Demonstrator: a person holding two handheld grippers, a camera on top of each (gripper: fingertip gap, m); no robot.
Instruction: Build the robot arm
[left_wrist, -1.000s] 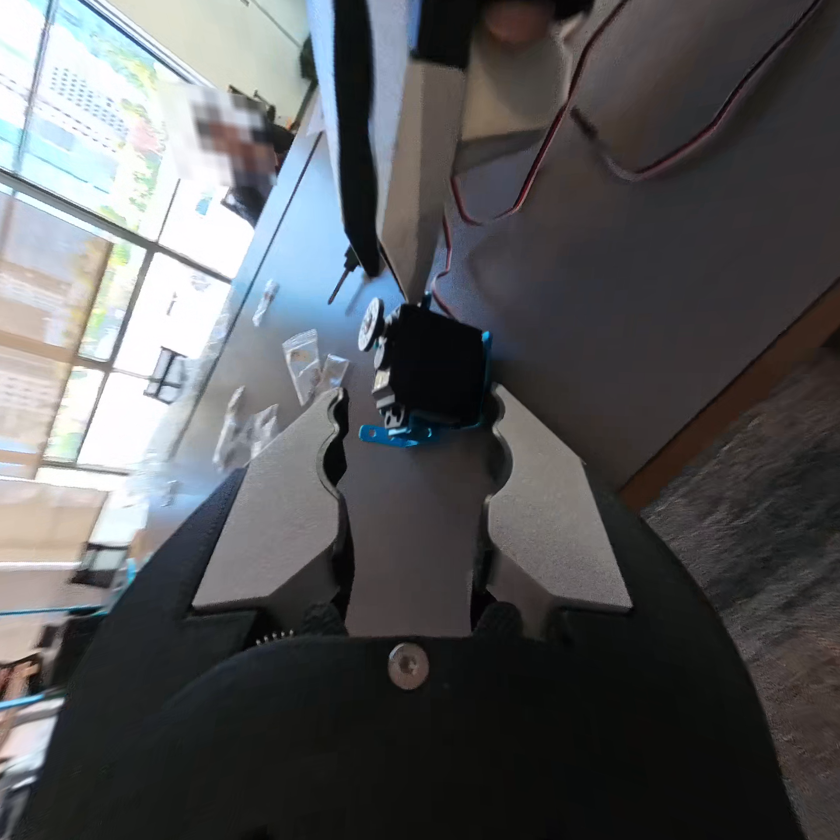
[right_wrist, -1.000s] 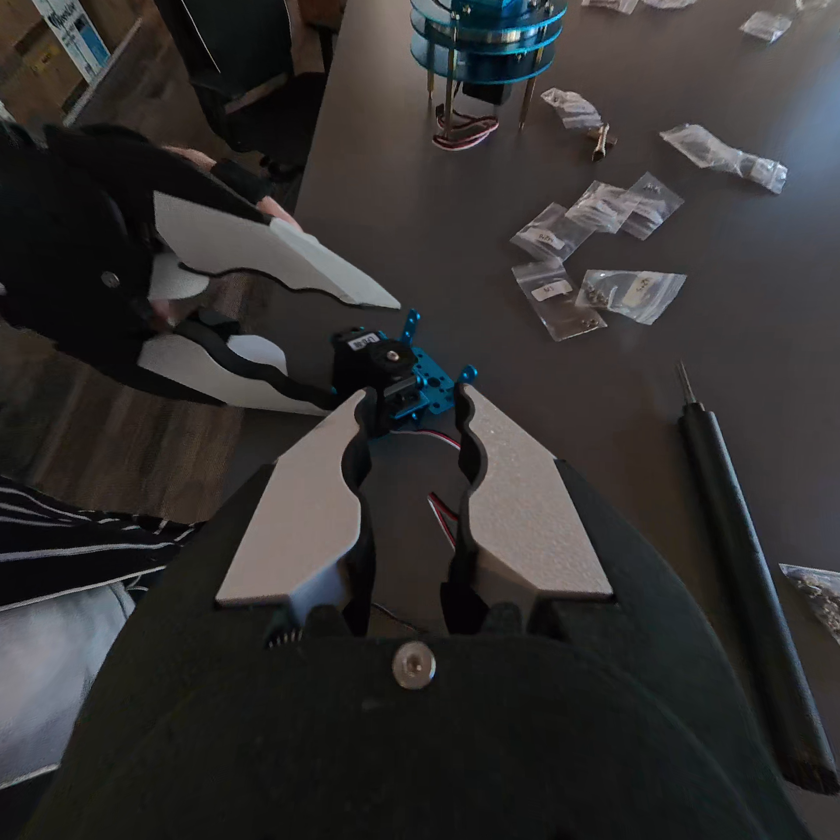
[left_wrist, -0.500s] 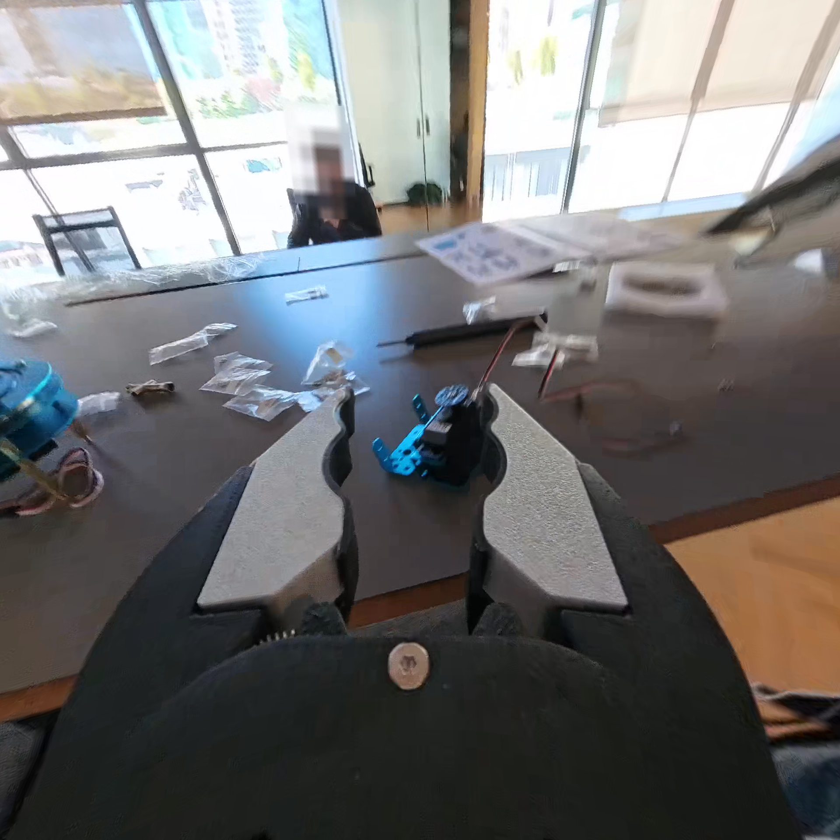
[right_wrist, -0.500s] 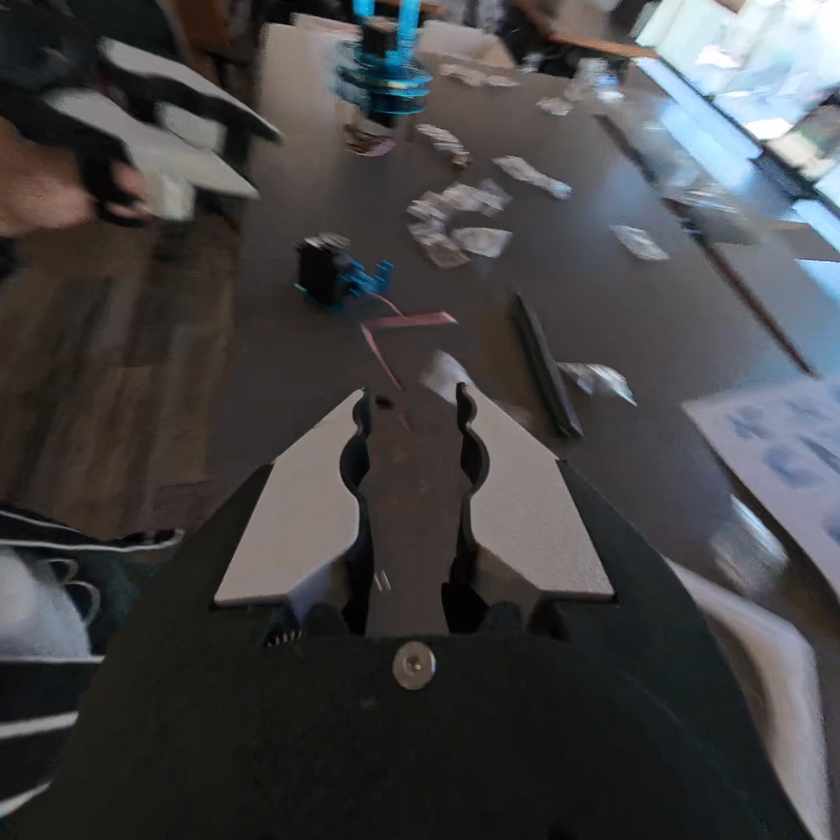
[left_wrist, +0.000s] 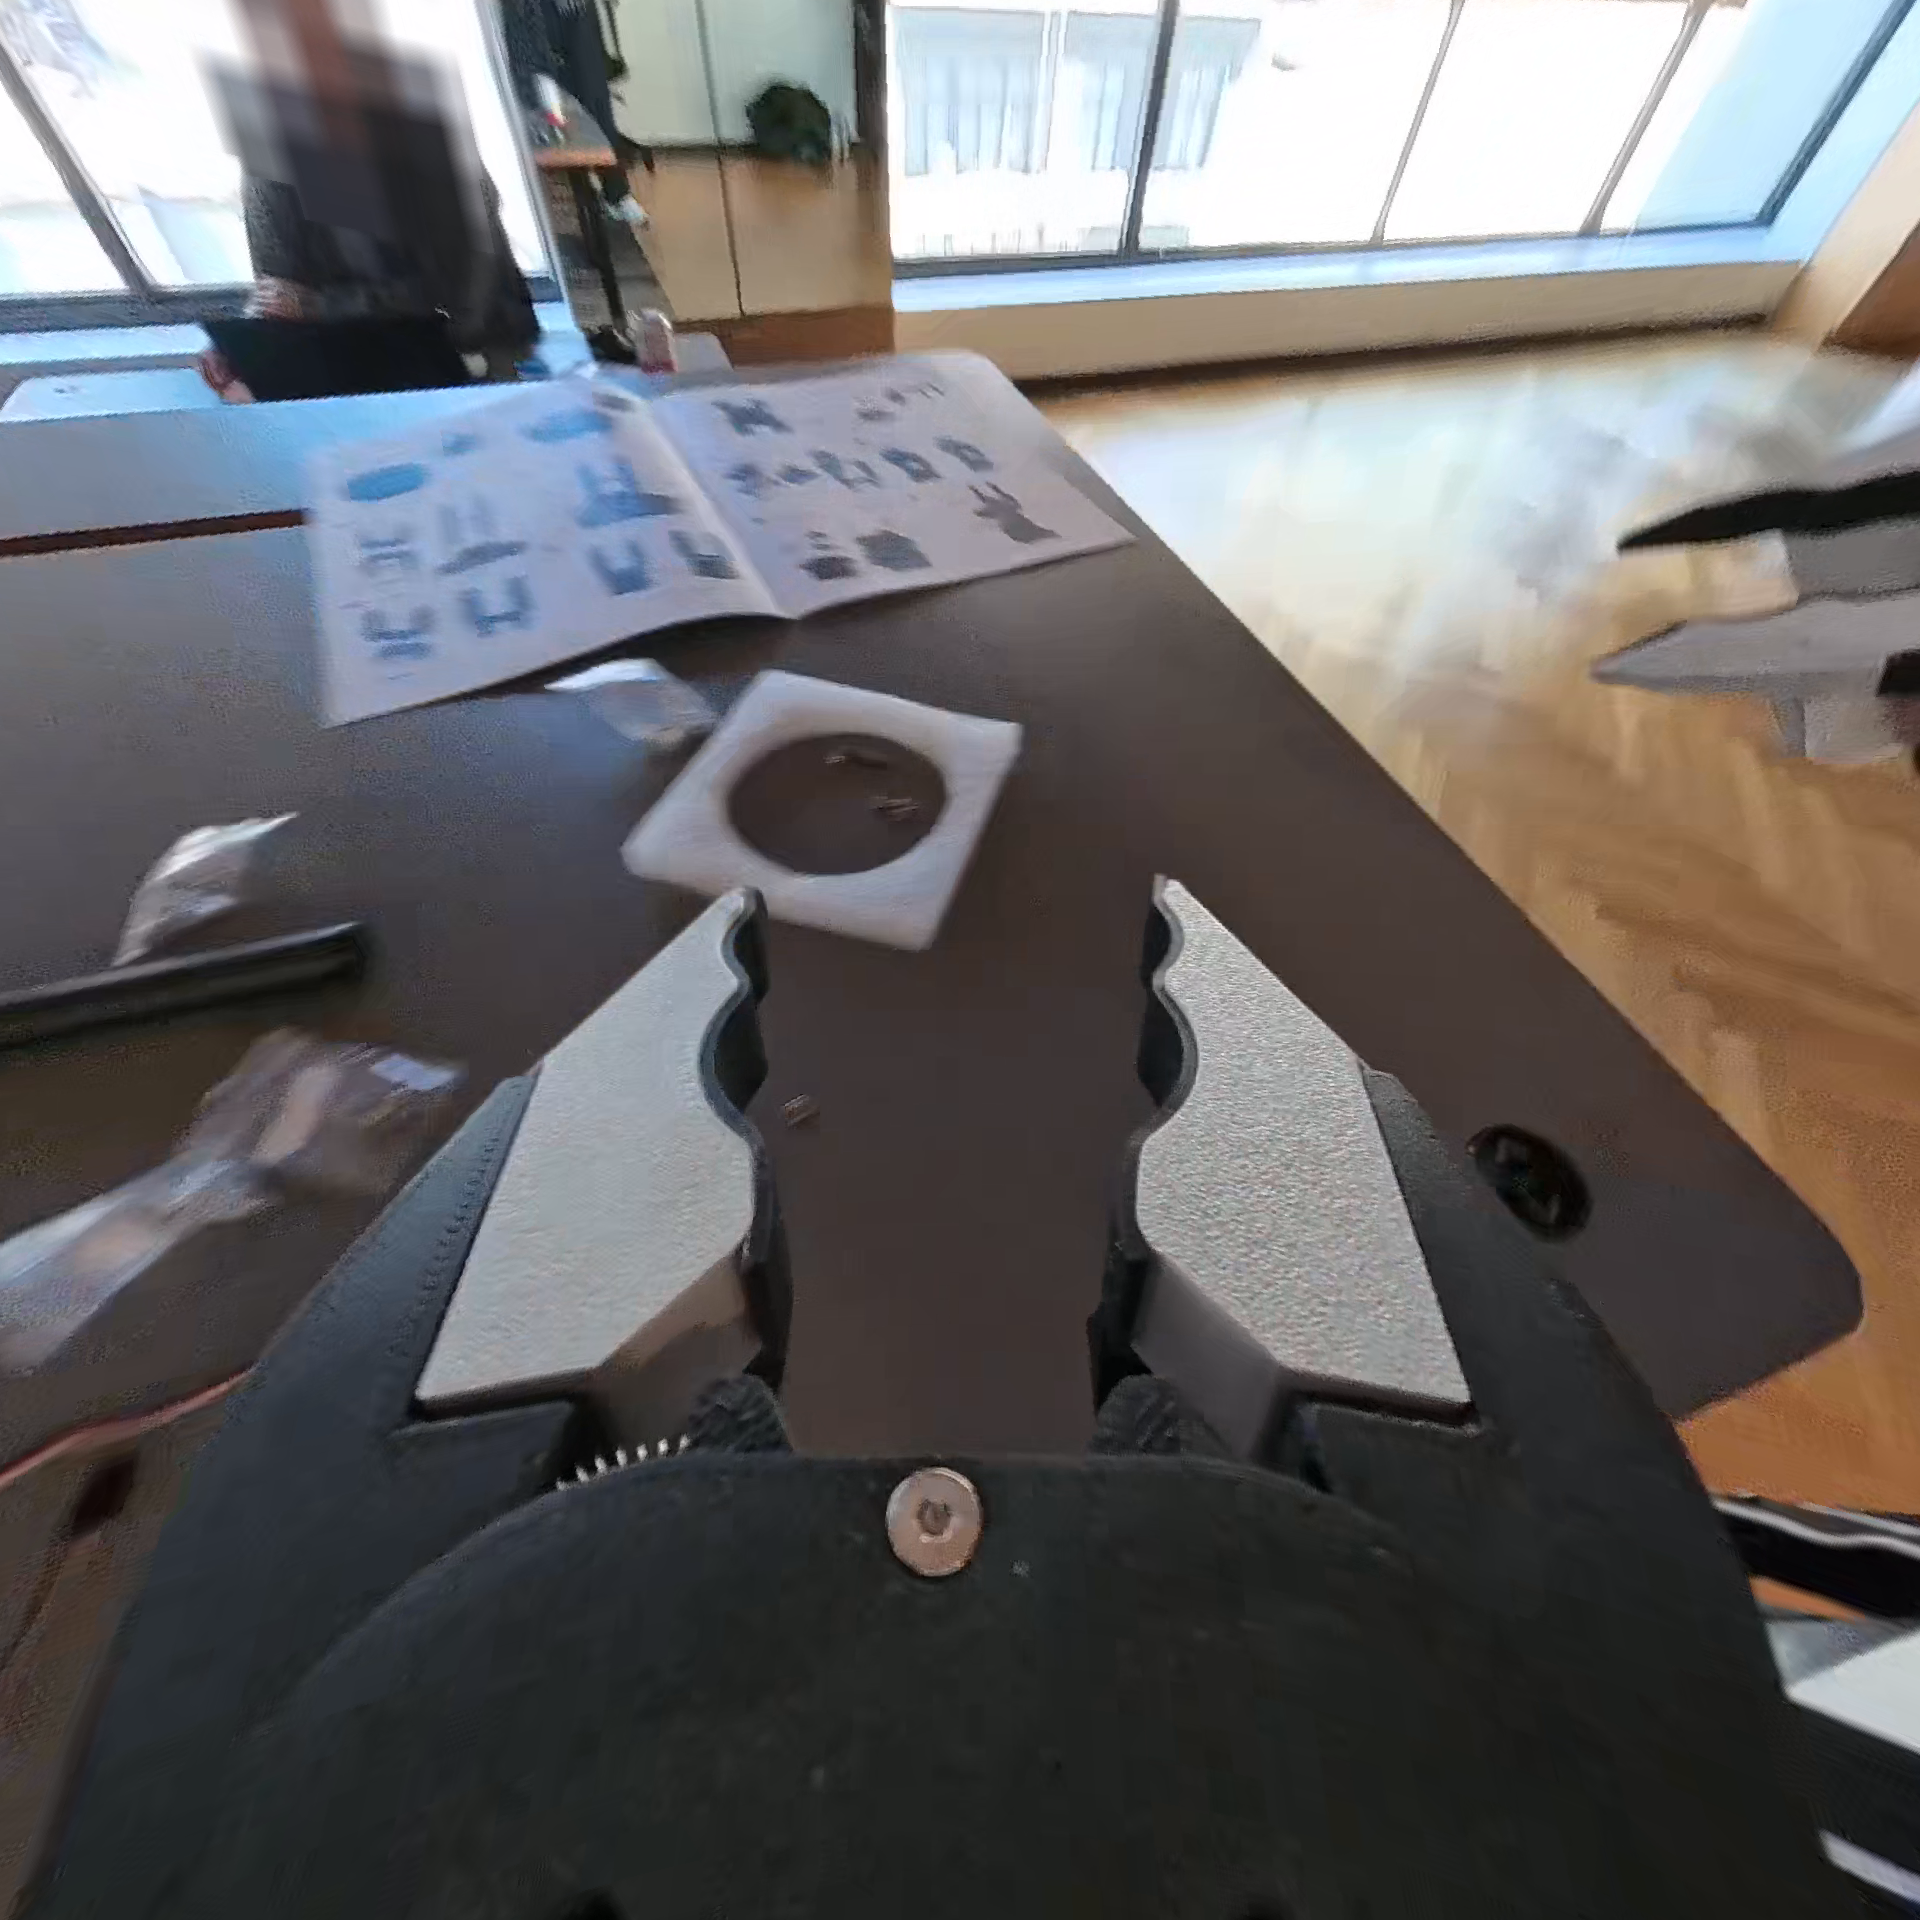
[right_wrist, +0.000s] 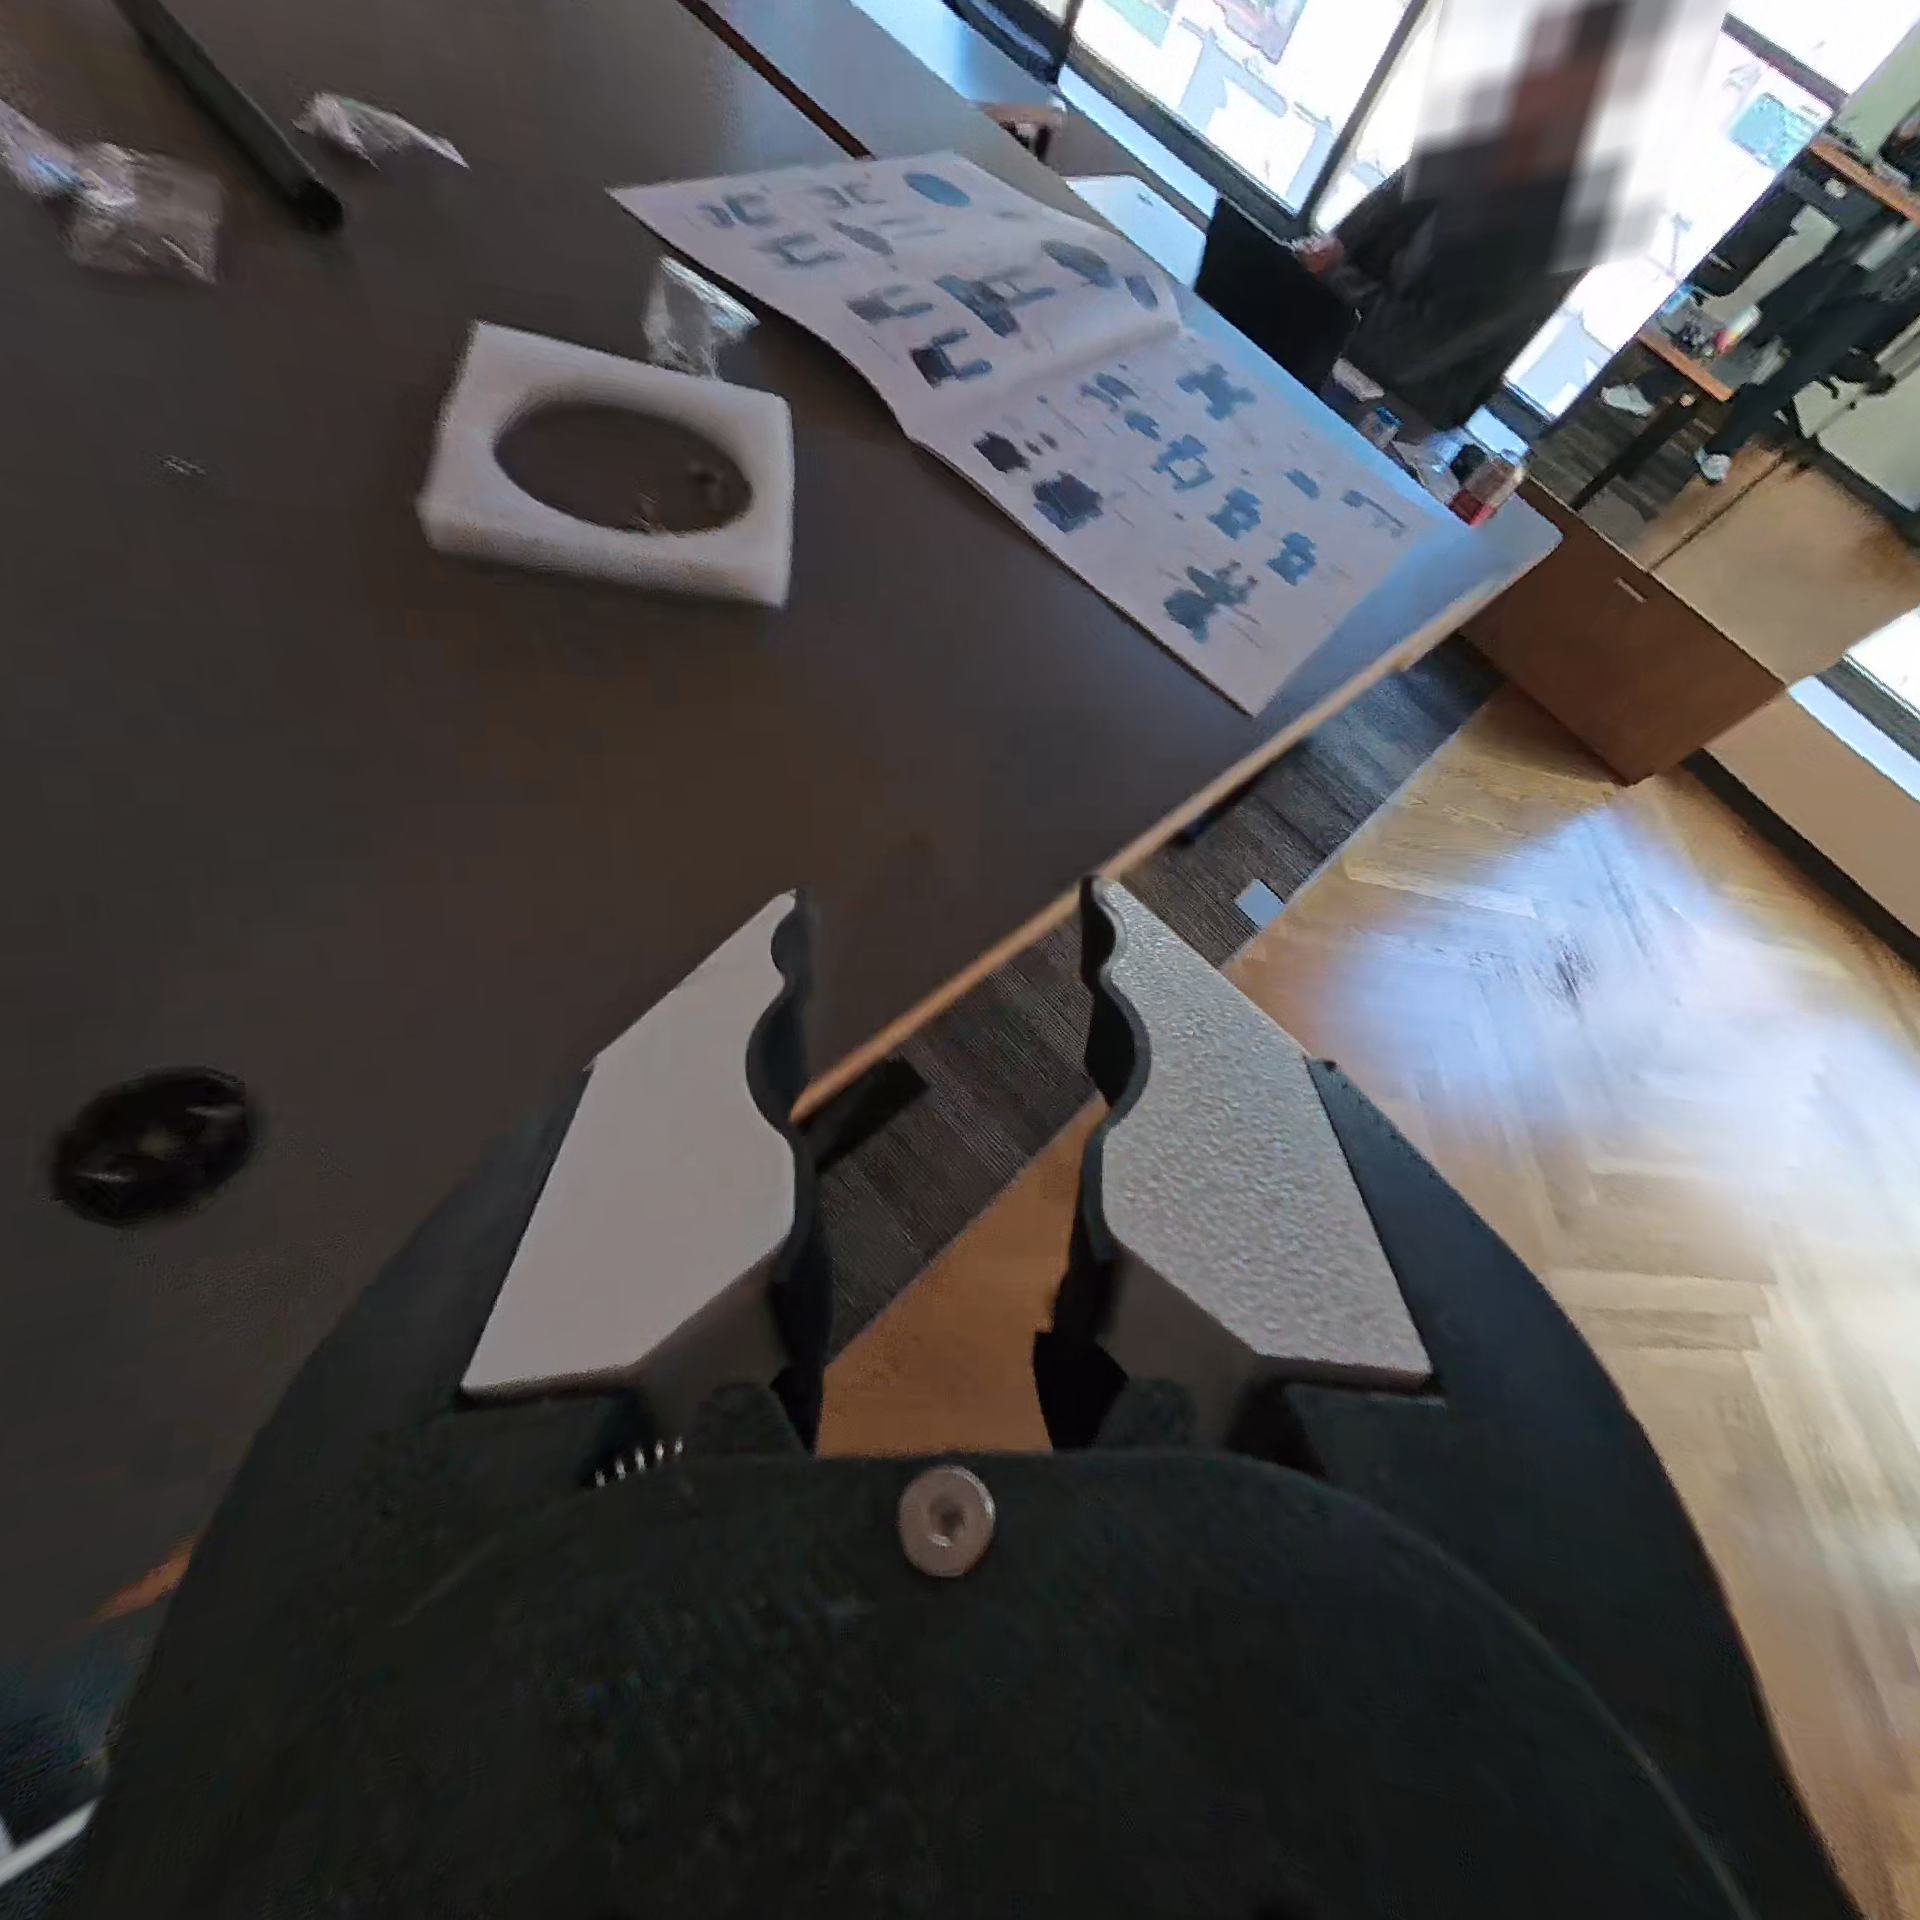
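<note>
Both grippers empty. Left gripper (left_wrist: 951, 904) jaws spread wide, nothing between them, hovering over bare dark brown tabletop (left_wrist: 1195, 790). 1 small metal screw (left_wrist: 797, 1110) lies on the table beside the left finger. Just ahead of the fingertips: square white foam block with a round cut-out (left_wrist: 831, 821), a few small metal bits inside the hole. Beyond it, open white instruction booklet with blue diagrams (left_wrist: 686, 509). Left of the gripper: black cylindrical tool handle (left_wrist: 187, 982) and clear plastic parts bags (left_wrist: 239, 1143), blurred. Table's right edge runs diagonally to a rounded corner near a black round grommet hole (left_wrist: 1527, 1179); herringbone wood floor (left_wrist: 1558, 623) past it.

Right gripper (right_wrist: 940, 904) jaws moderately apart, holding nothing, poised at the table edge, with floor beneath the right finger.
</note>
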